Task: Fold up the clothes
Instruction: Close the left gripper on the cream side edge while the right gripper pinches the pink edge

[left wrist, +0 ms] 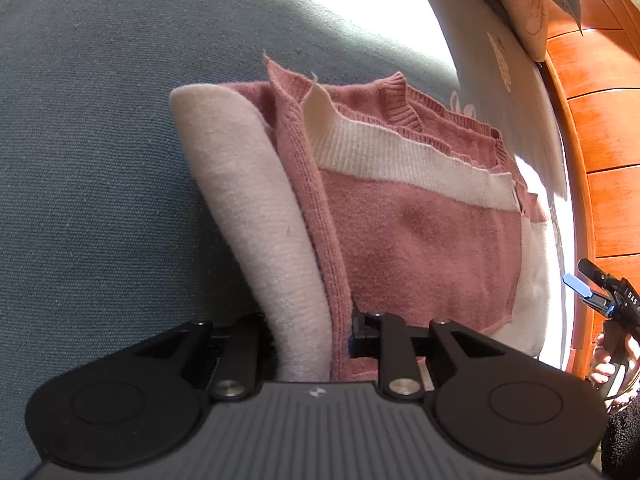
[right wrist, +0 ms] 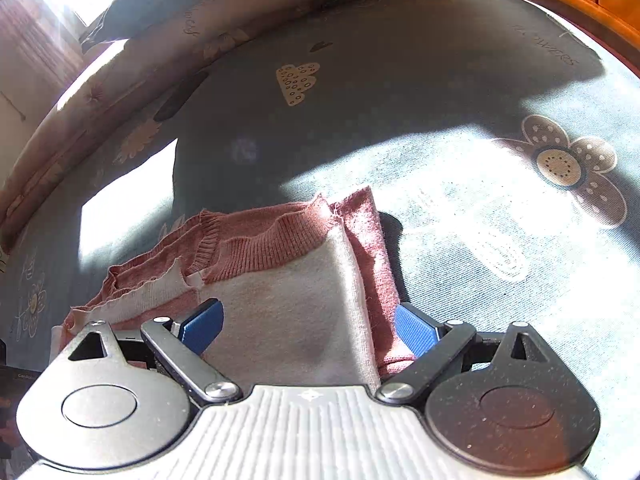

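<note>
A pink and cream knitted sweater (left wrist: 420, 232) lies folded on the blue-grey bedsheet (left wrist: 100, 160). My left gripper (left wrist: 308, 320) is shut on the sweater's near folded edge, with a cream roll and a pink layer pinched between its black fingers. In the right wrist view the same sweater (right wrist: 288, 304) shows its pink ribbed collar and cream panel. My right gripper (right wrist: 310, 328) stands open, and its blue pads (right wrist: 204, 324) straddle the cream panel without pressing it. The right gripper (left wrist: 588, 288) also shows at the right edge of the left wrist view, held by a hand (left wrist: 608, 360).
The printed sheet (right wrist: 440, 220) carries flower and cloud patterns, with strong sun patches and shadows. Pillows (left wrist: 532, 0) lie along the far edge. An orange wooden bed frame (left wrist: 600, 140) borders the mattress on the right.
</note>
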A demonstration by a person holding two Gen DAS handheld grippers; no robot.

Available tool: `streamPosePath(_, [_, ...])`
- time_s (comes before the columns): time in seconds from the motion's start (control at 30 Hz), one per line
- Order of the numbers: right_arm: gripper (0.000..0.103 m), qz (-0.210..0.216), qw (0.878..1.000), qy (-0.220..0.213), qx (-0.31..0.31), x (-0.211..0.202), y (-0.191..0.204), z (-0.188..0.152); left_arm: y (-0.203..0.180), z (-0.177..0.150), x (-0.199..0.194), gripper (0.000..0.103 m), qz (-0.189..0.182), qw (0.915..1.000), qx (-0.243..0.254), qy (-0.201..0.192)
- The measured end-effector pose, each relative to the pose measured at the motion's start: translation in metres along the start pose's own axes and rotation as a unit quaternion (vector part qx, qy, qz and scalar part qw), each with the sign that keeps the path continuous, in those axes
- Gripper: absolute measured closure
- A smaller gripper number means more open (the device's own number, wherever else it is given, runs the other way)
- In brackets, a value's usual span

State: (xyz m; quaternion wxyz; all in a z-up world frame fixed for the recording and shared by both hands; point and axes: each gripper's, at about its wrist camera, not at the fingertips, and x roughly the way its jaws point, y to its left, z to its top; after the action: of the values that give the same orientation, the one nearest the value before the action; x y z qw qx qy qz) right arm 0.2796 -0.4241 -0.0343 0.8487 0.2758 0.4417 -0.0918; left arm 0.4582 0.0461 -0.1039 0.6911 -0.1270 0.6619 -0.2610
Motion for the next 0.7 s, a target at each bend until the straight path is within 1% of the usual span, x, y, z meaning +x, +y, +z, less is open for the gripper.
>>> streamPosePath(0.13, [0.007, 0.044, 0.998, 0.014, 0.035, 0.019, -0.038, 0.012, -0.006, -0.003, 0.001, 0.079, 0.016, 0.9998, -0.005, -0.008])
streamPosePath(0.17, [0.007, 0.066, 0.996, 0.025, 0.047, 0.026, -0.047, 0.015, -0.005, -0.005, 0.000, 0.079, 0.018, 0.9997, -0.010, -0.011])
streamPosePath(0.23, [0.007, 0.092, 0.992, 0.038, 0.074, 0.039, -0.062, 0.019, -0.007, -0.006, 0.000, 0.079, 0.025, 0.9994, -0.017, -0.015])
streamPosePath(0.3, [0.007, 0.135, 0.984, 0.065, 0.100, 0.054, -0.075, 0.023, -0.011, -0.006, 0.000, 0.079, 0.035, 0.9991, -0.019, -0.017])
streamPosePath(0.33, [0.007, 0.145, 0.981, 0.065, 0.110, 0.058, -0.081, 0.025, -0.012, -0.005, 0.000, 0.079, 0.039, 0.9989, -0.019, -0.017])
streamPosePath(0.4, [0.006, 0.178, 0.974, 0.069, 0.121, 0.066, -0.088, 0.030, -0.014, -0.004, 0.001, 0.079, 0.045, 0.9986, -0.023, -0.017])
streamPosePath(0.53, [0.006, 0.215, 0.966, 0.070, 0.125, 0.087, -0.091, 0.046, -0.014, -0.004, 0.002, 0.079, 0.050, 0.9980, -0.035, -0.019])
streamPosePath(0.63, [0.000, 0.247, 0.957, 0.079, 0.127, 0.104, -0.088, 0.060, -0.016, -0.004, 0.003, 0.079, 0.056, 0.9974, -0.041, -0.020])
streamPosePath(0.7, [0.000, 0.263, 0.953, 0.089, 0.124, 0.112, -0.085, 0.065, -0.017, -0.004, 0.003, 0.079, 0.059, 0.9970, -0.045, -0.021])
